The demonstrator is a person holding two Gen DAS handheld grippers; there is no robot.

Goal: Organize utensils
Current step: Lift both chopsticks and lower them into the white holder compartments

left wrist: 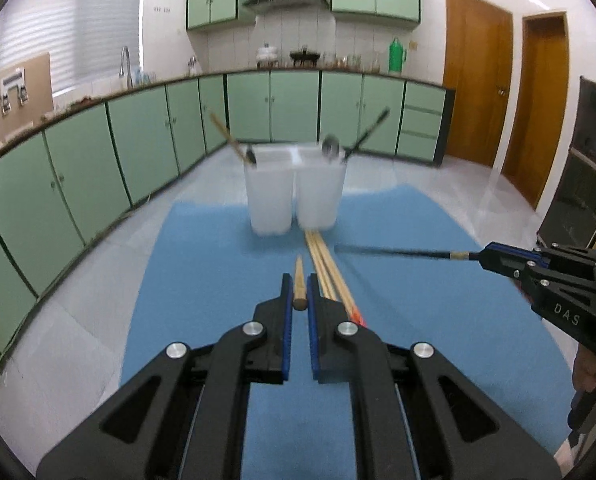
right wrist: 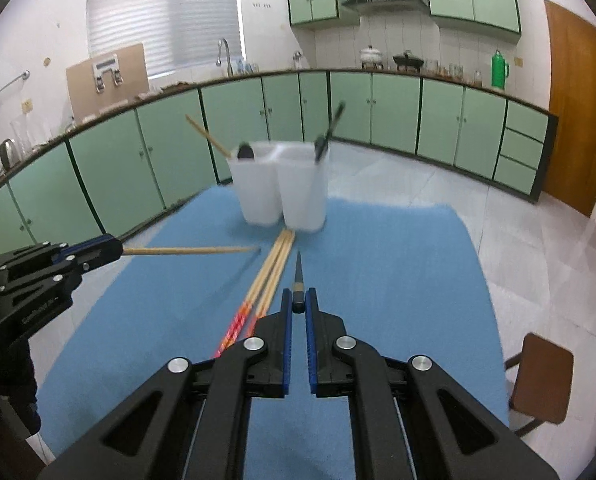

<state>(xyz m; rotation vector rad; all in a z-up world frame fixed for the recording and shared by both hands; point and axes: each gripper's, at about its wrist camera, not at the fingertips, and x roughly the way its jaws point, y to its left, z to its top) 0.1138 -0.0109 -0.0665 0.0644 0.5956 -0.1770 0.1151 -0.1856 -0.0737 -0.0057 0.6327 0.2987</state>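
Blue mat (left wrist: pixel 202 264) bare at both edges, left jaws clamping wooden chopstick (left wrist: pixel 299 280), right jaws clamping black chopstick (right wrist: pixel 298 280).

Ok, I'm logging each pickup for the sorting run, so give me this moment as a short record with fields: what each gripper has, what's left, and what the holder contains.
left gripper: shut on a wooden chopstick
right gripper: shut on a black chopstick
left on the blue mat: a bundle of wooden chopsticks with red ends, lying in front of the holder
holder: white two-compartment utensil holder
left compartment: a wooden-handled utensil, leaning left
right compartment: a metal spoon and a black-handled utensil, leaning right
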